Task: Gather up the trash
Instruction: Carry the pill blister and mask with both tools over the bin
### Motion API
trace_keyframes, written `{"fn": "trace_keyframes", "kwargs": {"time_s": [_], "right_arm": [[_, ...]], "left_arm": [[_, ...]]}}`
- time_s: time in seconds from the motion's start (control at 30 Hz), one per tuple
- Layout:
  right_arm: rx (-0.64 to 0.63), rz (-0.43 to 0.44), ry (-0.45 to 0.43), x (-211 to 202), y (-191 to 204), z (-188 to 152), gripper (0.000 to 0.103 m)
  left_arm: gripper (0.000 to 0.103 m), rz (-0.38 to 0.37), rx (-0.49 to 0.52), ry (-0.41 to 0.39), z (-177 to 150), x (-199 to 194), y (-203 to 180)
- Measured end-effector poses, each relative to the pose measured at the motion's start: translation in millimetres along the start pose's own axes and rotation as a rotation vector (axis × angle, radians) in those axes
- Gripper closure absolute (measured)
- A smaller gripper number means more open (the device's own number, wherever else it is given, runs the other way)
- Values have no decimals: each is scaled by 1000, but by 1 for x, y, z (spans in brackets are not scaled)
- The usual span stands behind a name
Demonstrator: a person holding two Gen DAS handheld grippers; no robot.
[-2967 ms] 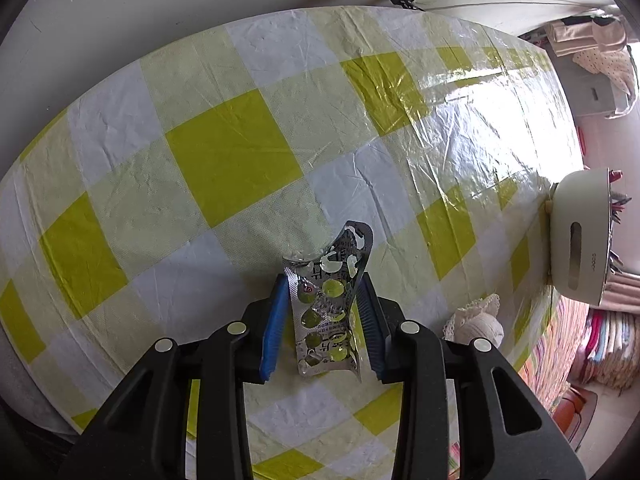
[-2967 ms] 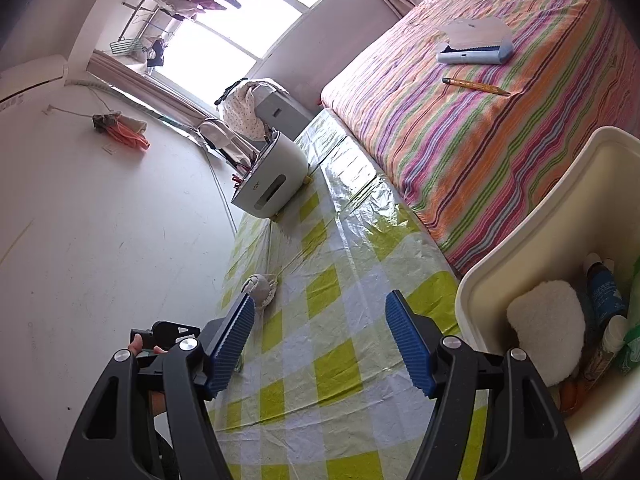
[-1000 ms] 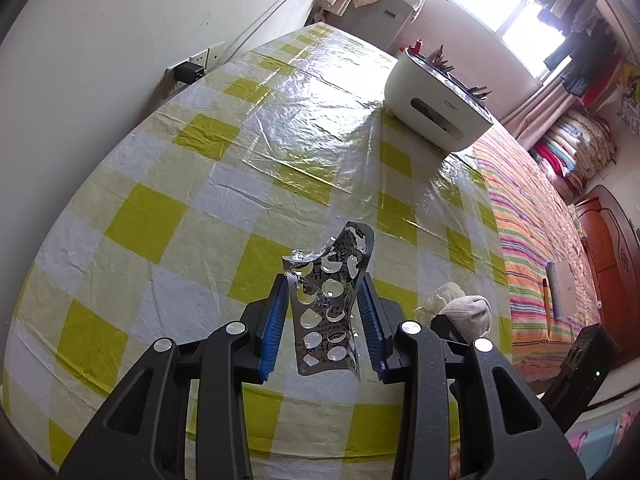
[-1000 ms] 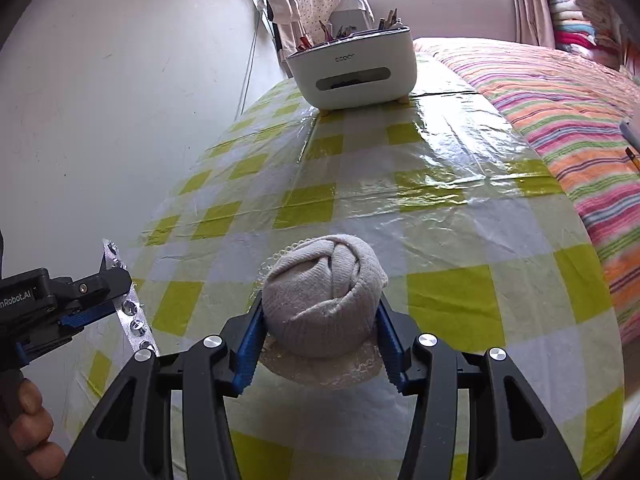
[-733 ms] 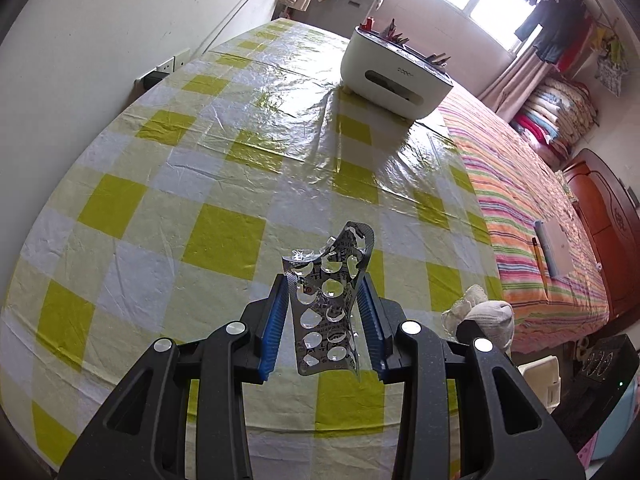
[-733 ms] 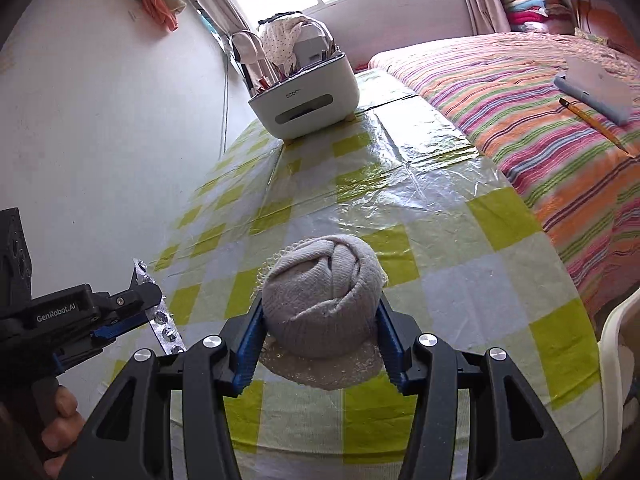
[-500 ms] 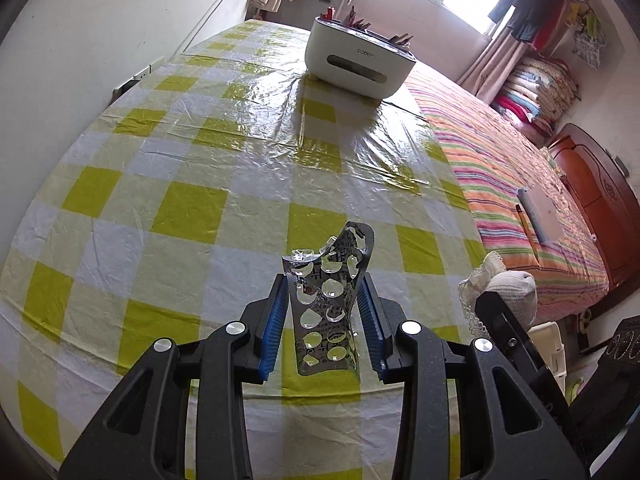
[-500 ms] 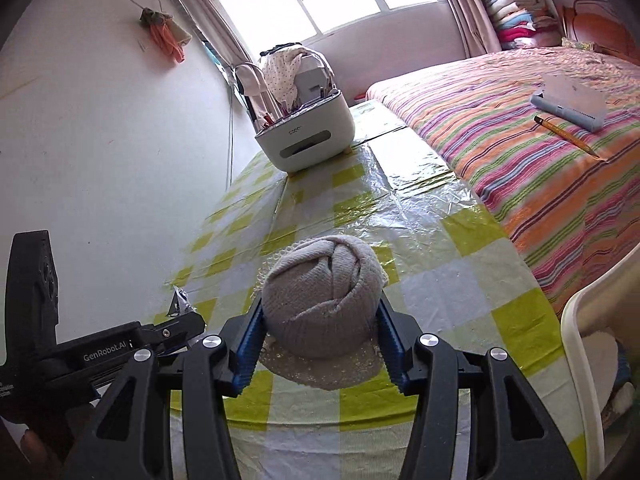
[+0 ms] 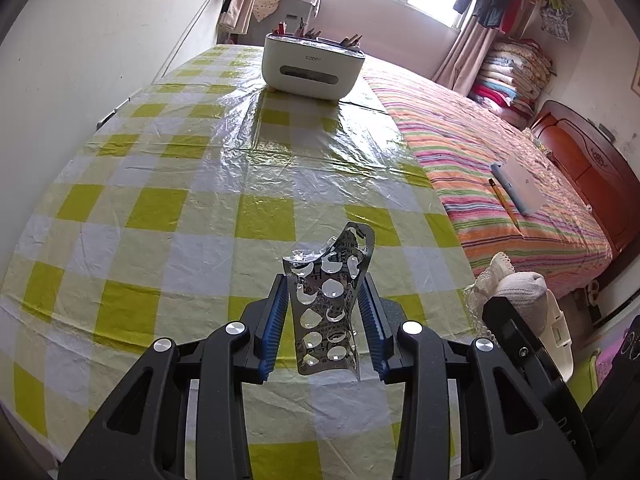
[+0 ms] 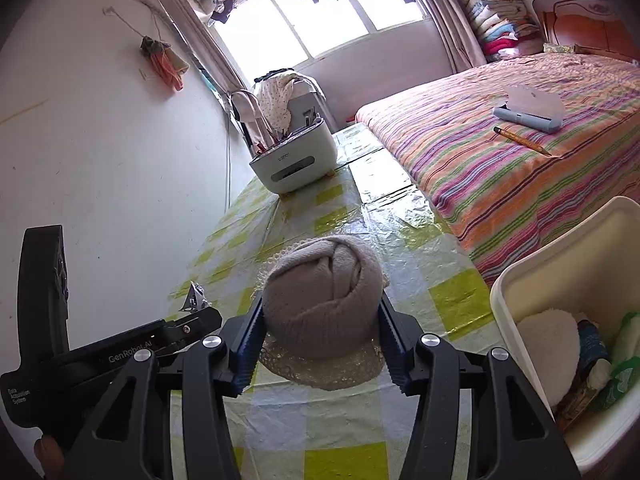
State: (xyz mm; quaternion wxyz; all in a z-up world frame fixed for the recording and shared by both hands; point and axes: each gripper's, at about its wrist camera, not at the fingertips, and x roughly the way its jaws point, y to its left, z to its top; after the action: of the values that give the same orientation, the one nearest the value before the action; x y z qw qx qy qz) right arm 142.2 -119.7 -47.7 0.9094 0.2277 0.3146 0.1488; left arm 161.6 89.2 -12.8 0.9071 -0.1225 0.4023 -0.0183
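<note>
Left tool (image 9: 326, 320) is clamped on one empty blister pack (image 9: 326, 300), blue pads pressing both long edges. The silver strip's long axis runs straight ahead along the fingers, up the centre of the frame, and its far tip curls over toward the upper right. It is held in the air above the yellow-and-white checked tabletop (image 9: 192, 184), low centre of the left wrist view. In the right wrist view only its crinkled tip (image 10: 195, 298) peeks out at lower left, above the black body of that left tool (image 10: 188, 330).

Right tool (image 10: 320, 332) is closed on one rolled grey sock ball (image 10: 322, 280), sitting dead centre of its frame with the folded knot facing upward and a lacy cuff spilling out beneath toward the camera. The ball is round, so no clear long axis. The same sock ball (image 9: 520, 292) shows at the right edge of the left wrist view, just beside the blister pack's tool.

One cream bin (image 10: 560, 264) stands at lower right of the right wrist view, past the tabletop's edge, with a white fluffy pad and bottles inside; exact count in there is hard to tell.

One white organizer box (image 9: 314, 66) sits at the far end of the tabletop, upper centre. On the striped bed (image 9: 500, 148) to the right: one pencil (image 10: 522, 141) and one pale blue case (image 10: 528, 109), near each other but not touching.
</note>
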Motion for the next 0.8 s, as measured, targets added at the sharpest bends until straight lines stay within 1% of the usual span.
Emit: {"fn": "trace_keyframes", "kwargs": {"time_s": [0.17,0.3,0.5,0.63,0.8], "right_arm": [[16,-25,-35,-12,-13,0,52],[6,-49,-69,-24,-20,-1,52],[5,-86,-130,-47,-33,5,52],[26,-121,-161,-60,-52,16,52],[89,-166,-189,-73,-83,26,52]], "left_arm": [[67,-13,29,2,-8,-3,-17],[67,-8,61,-19,-16,-7,-31],[67,-29,76,-8,-27,-8,-42],[67,-41,90,-2,-29,-6,-51],[67,-55,102,-8,-31,-7,-64]]}}
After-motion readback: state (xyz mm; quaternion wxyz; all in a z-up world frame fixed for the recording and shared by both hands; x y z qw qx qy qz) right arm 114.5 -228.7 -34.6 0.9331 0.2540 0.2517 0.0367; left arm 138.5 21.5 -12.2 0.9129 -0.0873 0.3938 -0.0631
